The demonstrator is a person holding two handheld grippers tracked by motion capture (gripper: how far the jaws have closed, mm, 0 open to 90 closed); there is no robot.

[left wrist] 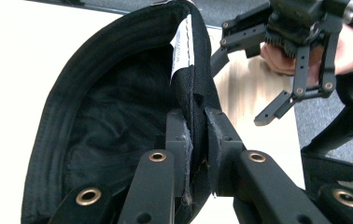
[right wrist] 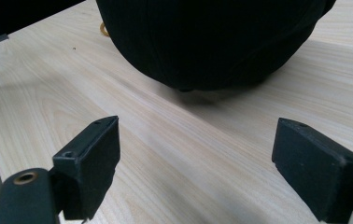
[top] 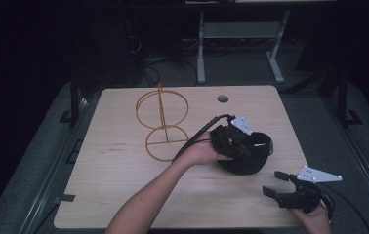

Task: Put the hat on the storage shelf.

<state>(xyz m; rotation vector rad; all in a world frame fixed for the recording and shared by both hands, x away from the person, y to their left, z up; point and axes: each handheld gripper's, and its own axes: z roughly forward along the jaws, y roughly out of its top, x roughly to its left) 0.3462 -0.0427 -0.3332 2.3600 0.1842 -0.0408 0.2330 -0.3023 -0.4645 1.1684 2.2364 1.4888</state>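
My left tongs (left wrist: 198, 135) clamped on black cap (left wrist: 118, 116) rim (white label just above pads), cap lifted off table (right wrist: 165, 154). Right tongs (right wrist: 195, 163) apart, idle just short of crown. Next: carry toward wire stand (top: 162, 122), keep pinch firm.

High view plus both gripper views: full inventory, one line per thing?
cap: 1, black, right of table centre, rim pinched in the left gripper
wire stand: 1, gold, two hoops on a post, back left of the cap
table: 1, light wood, round hole near its far edge
frame: 1, grey metal, on the floor beyond the table
left gripper: 1, black, shut on the cap
right gripper: 1, black, open, near right of the table
hands: 2, left, right
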